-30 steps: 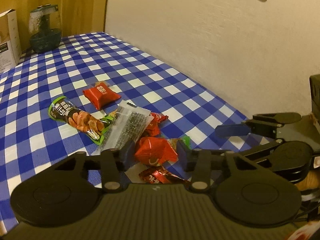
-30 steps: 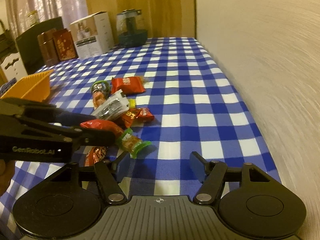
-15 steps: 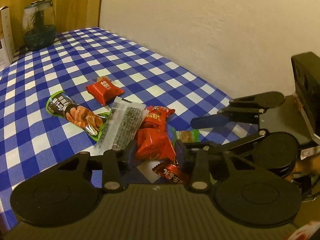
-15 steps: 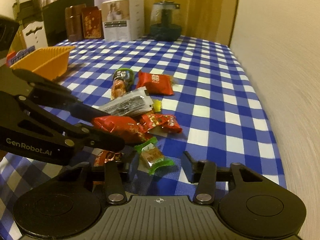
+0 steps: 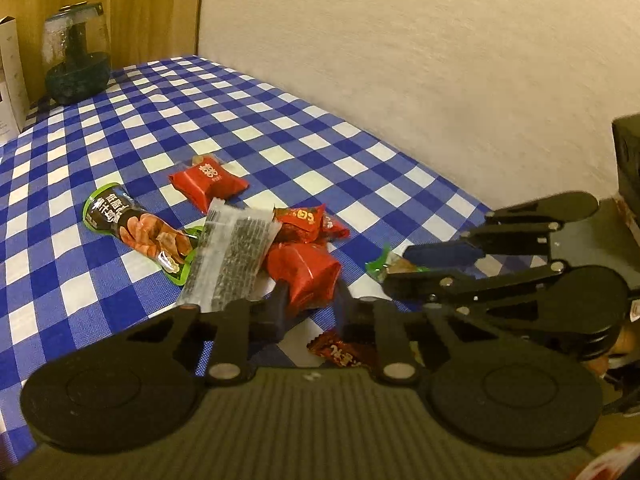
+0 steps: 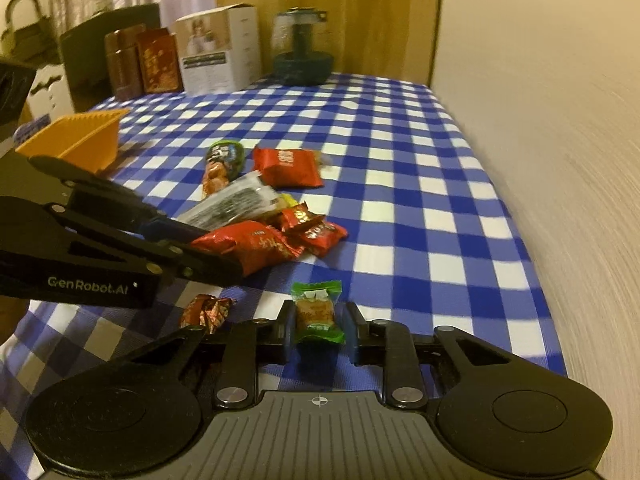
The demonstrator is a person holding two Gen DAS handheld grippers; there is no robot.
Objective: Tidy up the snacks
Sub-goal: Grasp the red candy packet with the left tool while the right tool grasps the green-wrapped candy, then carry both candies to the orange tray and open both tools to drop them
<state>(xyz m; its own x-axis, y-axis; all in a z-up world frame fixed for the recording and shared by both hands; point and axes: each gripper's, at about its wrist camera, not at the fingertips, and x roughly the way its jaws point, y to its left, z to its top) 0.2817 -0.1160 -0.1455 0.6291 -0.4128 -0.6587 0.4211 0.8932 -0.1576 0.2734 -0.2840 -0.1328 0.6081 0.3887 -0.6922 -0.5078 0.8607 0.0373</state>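
Blue-and-white checked cloth covers the worktop [image 6: 400, 184], with a plain wall running along one side and boxes plus a dark jar at the far end. I'll use the orange basket [image 6: 76, 140] as my landmark, since I reckon that's where the snacks are meant to go.

My right hand-held gripper [image 6: 318, 326] has just been closing, and the frames show the green-wrapped candy [image 6: 318, 310] sitting right between its jaws, pads pressed on both sides. The candy's long axis runs straight out along the fingers, away from me, so it's held across its narrow width. It's on the side of the snack pile farthest from the basket.

My left hand-held gripper [image 5: 310, 304] has also been closing, and it's pinched down on the near edge of the crumpled red packet [image 5: 304, 270]. That packet sits in the pile, closer to the basket than the candy is.

Left behind in the pile, between me and the basket: the clear seaweed strip [image 5: 232, 256], the green sausage pack [image 5: 132, 228], the flat red packet [image 5: 208, 180], a small red candy [image 5: 308, 220], and a dark red one [image 5: 344, 354] just under my left fingers.

What the next move turns on: the basket lies off to the left and further out from both grippers, and the left one is nearer. So I'd take the left load over first, then swing the right across above the pile.
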